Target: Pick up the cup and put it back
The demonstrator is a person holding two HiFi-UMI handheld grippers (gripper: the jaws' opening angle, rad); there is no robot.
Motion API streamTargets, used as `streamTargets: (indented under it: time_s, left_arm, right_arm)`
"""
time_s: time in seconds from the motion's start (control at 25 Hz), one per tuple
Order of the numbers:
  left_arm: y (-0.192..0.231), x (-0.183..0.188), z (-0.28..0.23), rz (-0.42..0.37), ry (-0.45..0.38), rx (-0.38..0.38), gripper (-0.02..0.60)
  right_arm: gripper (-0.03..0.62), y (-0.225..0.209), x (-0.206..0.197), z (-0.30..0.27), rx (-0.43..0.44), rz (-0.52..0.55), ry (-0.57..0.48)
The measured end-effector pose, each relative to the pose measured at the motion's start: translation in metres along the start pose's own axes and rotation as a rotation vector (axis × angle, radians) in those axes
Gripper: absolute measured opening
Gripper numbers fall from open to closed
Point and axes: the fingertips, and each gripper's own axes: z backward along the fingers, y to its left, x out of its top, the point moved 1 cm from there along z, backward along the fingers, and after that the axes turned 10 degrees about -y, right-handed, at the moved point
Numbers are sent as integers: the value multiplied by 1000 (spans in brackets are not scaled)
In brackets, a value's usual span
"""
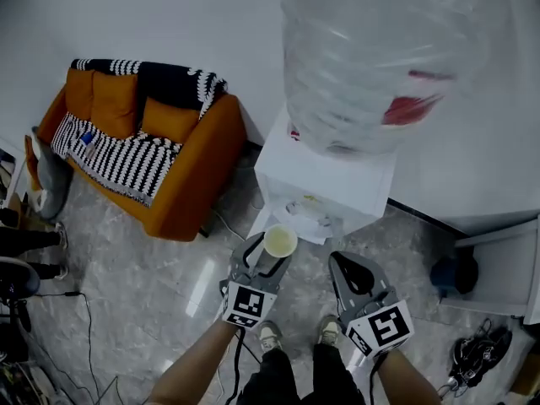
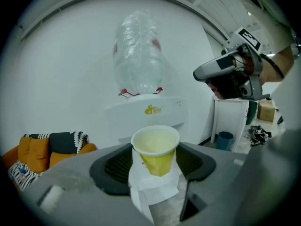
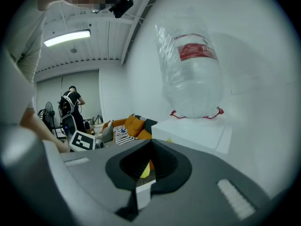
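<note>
The left gripper pinched the paper cup by its sides, holding it in the air before the water dispenser. The pick-up appeared done, the return still to come. The right gripper hung alongside, jaws pressed together and empty. Only the left gripper view showed the cup's yellow wall (the head view caught mostly its rim).

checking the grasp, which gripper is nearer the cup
Left. The left gripper holds the cup between its jaws; the right gripper is beside it, apart, jaws together.
</note>
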Motion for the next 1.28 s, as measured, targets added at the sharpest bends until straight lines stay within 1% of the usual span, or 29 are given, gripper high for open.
streamTargets:
  time_s: [0.08, 0.2, 0.24, 0.36, 0.6, 0.68, 0.8, 1.08, 1.16, 1.28]
  left_arm:
    - [-7, -24, -11, 7, 22, -10, 299]
    - [-11, -59, -34, 10, 58, -27, 298]
    - [-14, -69, -41, 7, 62, -38, 298]
    - [-23, -98, -63, -16, 64, -68, 298]
    - [-16, -153, -102, -4, 98, -59, 298]
    - [-14, -167, -113, 18, 90, -50, 299]
    - [-12, -186, -126, 45, 94, -42, 299]
    - [-10, -222, -152, 47, 106, -37, 299]
    - [-13, -228, -156, 57, 116, -32, 299]
    - [-18, -228, -161, 58, 100, -35, 301]
  right_arm:
    - [3, -3, -21, -2, -5, -9, 16]
    - [3, -11, -48, -15, -13, -87, 12]
    - [3, -13, -56, -18, -16, -97, 13]
    - [3, -22, -80, -26, -30, -87, 22]
    - [3, -41, -123, -39, -50, -69, 22]
    - [3, -46, -137, -44, -51, -44, 28]
    - [3, -54, -157, -51, -57, -44, 33]
    - [3, -63, -188, -58, -59, -76, 53]
    - [3, -66, -194, -58, -58, -78, 63]
    - [3, -67, -202, -57, -45, -83, 79]
